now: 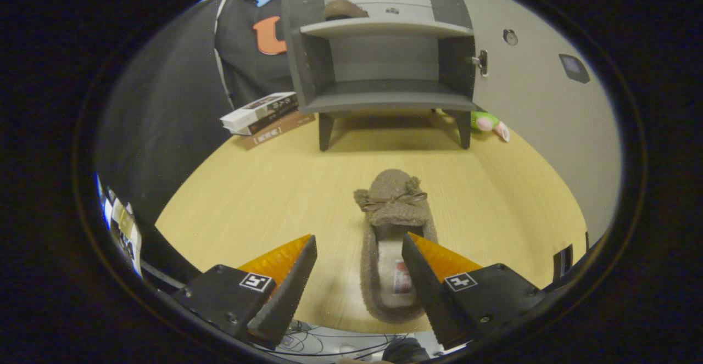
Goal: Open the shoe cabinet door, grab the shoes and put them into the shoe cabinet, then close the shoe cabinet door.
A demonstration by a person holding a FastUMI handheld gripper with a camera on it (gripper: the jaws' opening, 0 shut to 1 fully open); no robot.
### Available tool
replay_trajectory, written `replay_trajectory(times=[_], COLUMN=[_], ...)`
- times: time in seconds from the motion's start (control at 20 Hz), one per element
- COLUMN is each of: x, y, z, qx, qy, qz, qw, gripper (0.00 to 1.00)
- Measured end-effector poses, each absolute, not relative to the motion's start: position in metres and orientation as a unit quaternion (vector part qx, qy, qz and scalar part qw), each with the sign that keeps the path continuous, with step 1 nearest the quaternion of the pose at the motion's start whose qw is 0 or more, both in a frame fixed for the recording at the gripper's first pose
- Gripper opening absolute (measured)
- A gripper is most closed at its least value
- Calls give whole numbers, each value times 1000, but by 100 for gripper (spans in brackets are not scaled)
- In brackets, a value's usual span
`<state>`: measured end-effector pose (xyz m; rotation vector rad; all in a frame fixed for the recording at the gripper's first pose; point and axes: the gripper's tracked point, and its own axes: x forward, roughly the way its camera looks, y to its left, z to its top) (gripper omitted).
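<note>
Books (pixel 263 114) stacked far left, beside cabinet (pixel 384 62), door already open, one slipper on upper shelf. Gripper (pixel 360 248) spread wide, holding nothing. Second slipper (pixel 392 232) on table, offset right under right finger, long axis pointing toward cabinet.

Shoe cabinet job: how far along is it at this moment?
Done: the shoe cabinet stands open, its door swung aside, and one brown slipper already sits on the upper shelf. In hand: the gripper is open over the second slipper on the table, one finger over its opening, not yet gripping. Left: grasp it, shelve it, close the door.
</note>
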<state>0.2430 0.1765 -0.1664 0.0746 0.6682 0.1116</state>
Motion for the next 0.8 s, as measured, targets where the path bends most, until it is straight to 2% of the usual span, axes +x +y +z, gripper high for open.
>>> replay_trajectory(times=[0.4, 0.5, 0.75, 0.8], x=[255, 258, 256, 255], y=[188, 186, 175, 177], z=[-168, -171, -175, -172], qx=[71, 73, 57, 52], qy=[356, 359, 366, 366], qz=[66, 59, 58, 69], qw=[929, 928, 927, 927], gripper=[95, 89, 37, 33])
